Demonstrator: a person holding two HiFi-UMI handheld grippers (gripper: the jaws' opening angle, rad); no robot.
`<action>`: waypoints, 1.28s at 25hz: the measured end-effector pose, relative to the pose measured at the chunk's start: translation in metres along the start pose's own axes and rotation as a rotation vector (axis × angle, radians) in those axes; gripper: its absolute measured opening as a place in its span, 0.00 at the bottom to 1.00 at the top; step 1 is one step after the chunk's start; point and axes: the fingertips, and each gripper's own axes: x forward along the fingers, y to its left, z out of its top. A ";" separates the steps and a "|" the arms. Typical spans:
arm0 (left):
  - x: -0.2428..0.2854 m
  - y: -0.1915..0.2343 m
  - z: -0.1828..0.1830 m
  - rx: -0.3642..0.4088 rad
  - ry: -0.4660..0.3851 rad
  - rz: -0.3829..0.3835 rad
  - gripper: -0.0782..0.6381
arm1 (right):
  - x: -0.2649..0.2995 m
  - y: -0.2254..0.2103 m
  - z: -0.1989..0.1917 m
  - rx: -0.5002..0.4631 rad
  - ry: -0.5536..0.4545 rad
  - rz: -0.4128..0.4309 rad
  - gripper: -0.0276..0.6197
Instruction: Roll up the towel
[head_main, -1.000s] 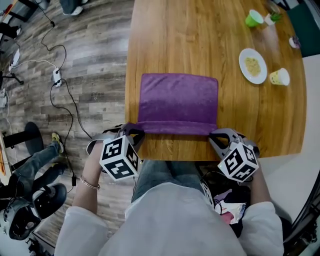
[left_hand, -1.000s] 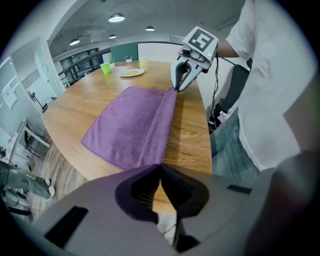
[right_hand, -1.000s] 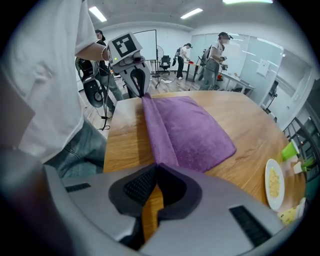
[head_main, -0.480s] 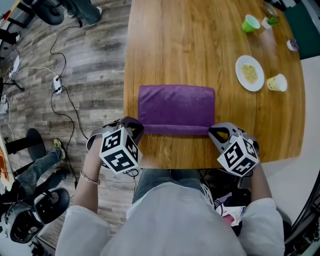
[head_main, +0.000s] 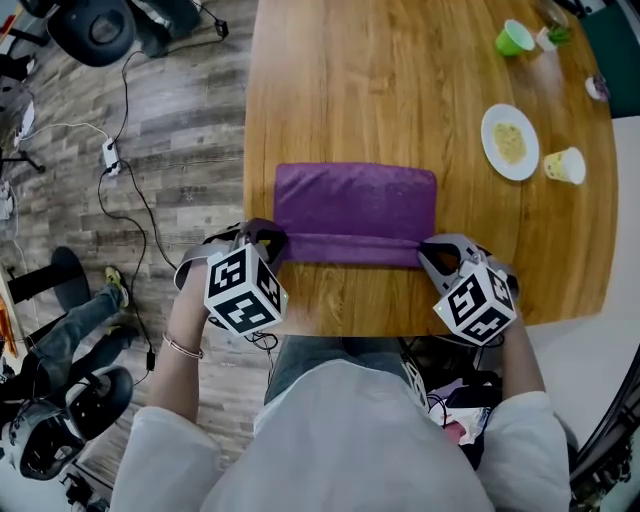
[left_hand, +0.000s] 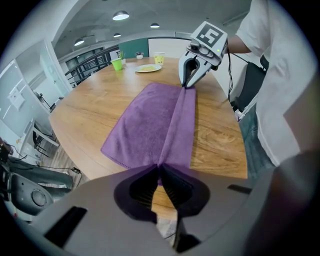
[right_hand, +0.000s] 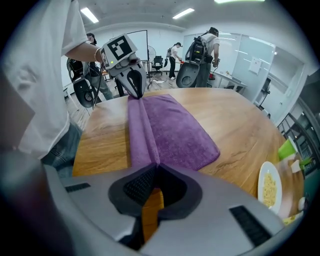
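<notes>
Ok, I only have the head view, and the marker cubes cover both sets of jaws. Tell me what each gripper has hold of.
Observer: The left gripper view shows the left gripper shut on the towel, pinching one end of the fold.
Operator: Now the right one.
Observer: The right gripper is shut on the other end of the fold. Its own view shows purple cloth running into the closed jaw tips.
Operator: Check the fold between them.
Observer: From the low angle of both gripper views, it stands as a raised ridge. It runs straight from one gripper to the other, beside the flat part of the towel.
</notes>
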 end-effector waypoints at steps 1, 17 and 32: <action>0.001 0.001 0.001 -0.002 -0.003 0.007 0.15 | 0.001 -0.001 -0.001 -0.002 0.000 -0.006 0.07; -0.033 -0.029 -0.001 -0.006 -0.098 0.056 0.27 | -0.025 0.024 0.005 -0.051 -0.043 -0.070 0.16; 0.000 -0.036 -0.002 0.085 -0.067 0.077 0.18 | 0.003 0.033 -0.007 -0.165 0.055 -0.098 0.09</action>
